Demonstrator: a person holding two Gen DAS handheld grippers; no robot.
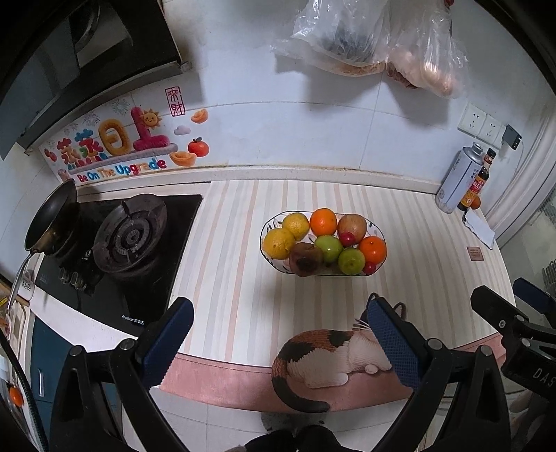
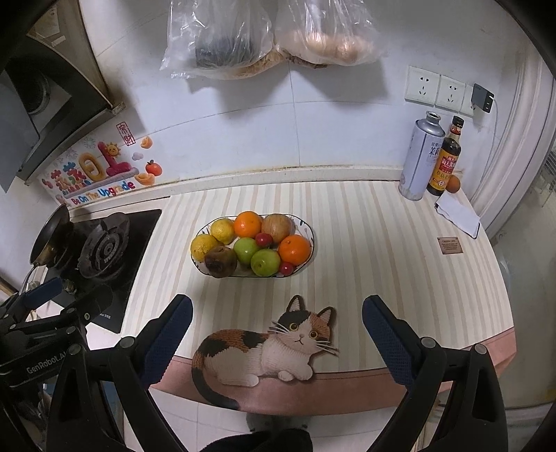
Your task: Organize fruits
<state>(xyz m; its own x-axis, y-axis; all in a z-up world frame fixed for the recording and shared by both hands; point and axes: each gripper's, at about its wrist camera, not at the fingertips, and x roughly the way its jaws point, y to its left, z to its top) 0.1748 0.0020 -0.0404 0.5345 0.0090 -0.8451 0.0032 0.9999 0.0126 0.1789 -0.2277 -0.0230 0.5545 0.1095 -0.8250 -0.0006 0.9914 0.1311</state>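
Observation:
A white oval fruit bowl (image 1: 267, 231) (image 2: 309, 232) stands mid-counter on a striped mat. It holds two yellow citrus (image 1: 277, 242), two oranges (image 1: 323, 221), two green apples (image 1: 329, 248), a reddish apple (image 1: 352, 225), a dark bruised fruit (image 1: 305, 259) and two small red fruits (image 1: 346, 238). My left gripper (image 1: 279, 314) is open and empty, well short of the bowl near the counter's front edge. My right gripper (image 2: 277, 313) is open and empty, also short of the bowl. Each gripper shows at the edge of the other's view.
A gas hob (image 1: 128, 236) with a black pan (image 1: 52, 217) lies left. A spray can (image 2: 420, 156), a sauce bottle (image 2: 446, 156), a small orange (image 2: 452, 183) and a folded cloth (image 2: 458, 210) stand back right. Plastic bags (image 2: 271, 31) hang on the wall. A cat picture (image 2: 264, 347) marks the mat's front.

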